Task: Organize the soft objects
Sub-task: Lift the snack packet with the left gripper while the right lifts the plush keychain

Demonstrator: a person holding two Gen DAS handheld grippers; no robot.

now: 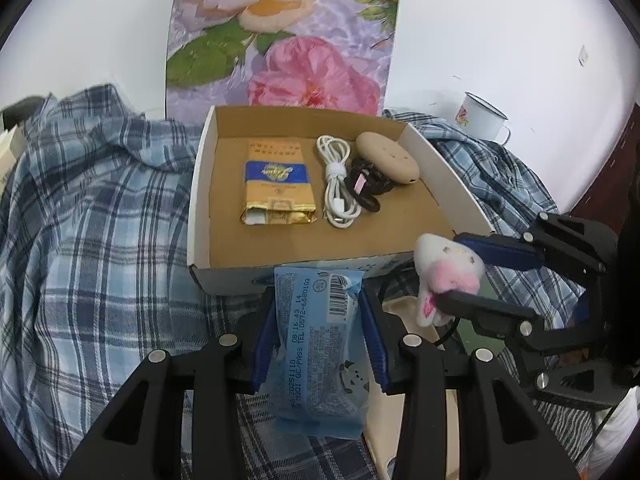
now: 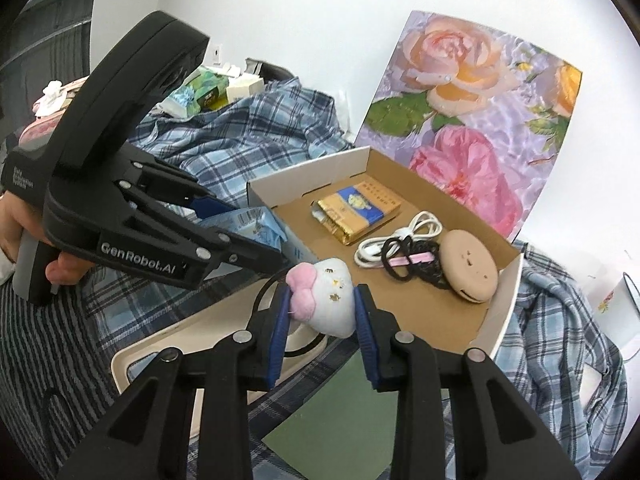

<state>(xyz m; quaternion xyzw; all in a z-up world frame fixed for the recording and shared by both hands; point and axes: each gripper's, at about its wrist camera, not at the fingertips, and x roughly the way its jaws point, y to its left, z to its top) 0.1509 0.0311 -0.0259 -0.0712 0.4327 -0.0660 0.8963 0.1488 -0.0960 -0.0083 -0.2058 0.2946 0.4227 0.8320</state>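
My left claw [image 1: 320, 344] is squeezed on the blue packet [image 1: 320, 352], low in the middle. My right claw [image 2: 322, 328] pinches the plush toy [image 2: 324, 300]. Both wait just outside the box [image 1: 198, 184], so neither is in yet, I think.

Light-blue printed plastic packet [image 1: 320, 344] with black text; white plush toy [image 2: 326, 298] with pink bow, gold specks. Brown cardboard box [image 1: 444, 160], white outside. Gold-and-blue foil pack [image 1: 276, 184], white coiled cable [image 1: 336, 184], tan round case [image 1: 388, 156]. Blue-white plaid cloth [image 1: 100, 208]. Pink-orange rose-print board [image 1: 288, 28].
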